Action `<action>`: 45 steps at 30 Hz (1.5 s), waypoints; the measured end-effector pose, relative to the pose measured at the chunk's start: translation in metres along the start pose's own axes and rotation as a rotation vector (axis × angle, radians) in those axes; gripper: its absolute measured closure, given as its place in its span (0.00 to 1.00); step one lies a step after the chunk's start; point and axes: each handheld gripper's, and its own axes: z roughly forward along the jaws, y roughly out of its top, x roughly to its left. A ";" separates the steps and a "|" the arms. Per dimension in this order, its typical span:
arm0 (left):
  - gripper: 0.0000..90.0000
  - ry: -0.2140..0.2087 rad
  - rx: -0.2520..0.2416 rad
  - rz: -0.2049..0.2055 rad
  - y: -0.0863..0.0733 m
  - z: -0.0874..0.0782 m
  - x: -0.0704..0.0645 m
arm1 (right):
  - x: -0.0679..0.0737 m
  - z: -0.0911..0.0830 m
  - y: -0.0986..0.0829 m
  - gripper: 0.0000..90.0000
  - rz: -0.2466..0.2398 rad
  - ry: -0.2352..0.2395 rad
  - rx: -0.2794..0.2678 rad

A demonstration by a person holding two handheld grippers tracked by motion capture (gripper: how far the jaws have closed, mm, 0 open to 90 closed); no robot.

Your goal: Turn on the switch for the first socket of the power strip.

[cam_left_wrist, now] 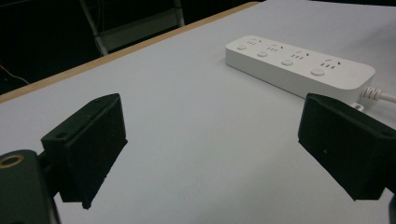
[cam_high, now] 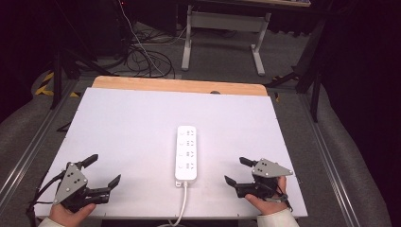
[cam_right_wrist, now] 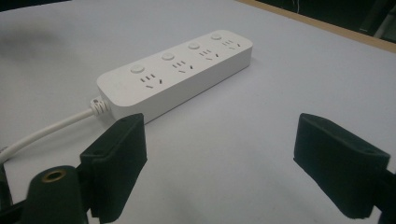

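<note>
White four-outlet power strip (cam_high: 186, 152): lies flat at the middle of the white table (cam_high: 132, 132), its cord (cam_high: 182, 208) trailing over the near edge. Left gripper (cam_high: 105, 170) and right gripper (cam_high: 235, 171): one either side of the strip, apart from it, jaws spread wide and holding nothing.

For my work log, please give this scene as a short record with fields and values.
surface: white table top with a wooden far edge
main thing: white power strip, four sockets, each with a round button, lying flat at centre
cable: white cord leaving its near end toward the person
left gripper: open, holding nothing, left of the strip
right gripper: open, holding nothing, right of the strip
contact: neither gripper touches the strip
</note>
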 end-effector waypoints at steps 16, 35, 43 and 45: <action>0.09 0.005 -0.007 -0.002 0.000 0.000 -0.001 | -0.001 -0.003 0.002 0.20 0.003 0.002 -0.017; 0.09 0.011 0.002 0.002 0.000 -0.001 0.000 | 0.002 0.003 0.021 0.20 -0.021 0.033 -0.002; 0.09 0.013 0.002 0.002 0.000 -0.001 0.000 | 0.003 0.012 0.041 0.21 -0.030 0.060 -0.010; 0.09 0.014 0.002 0.002 0.000 -0.001 0.000 | 0.004 0.015 0.046 0.22 -0.038 0.070 -0.008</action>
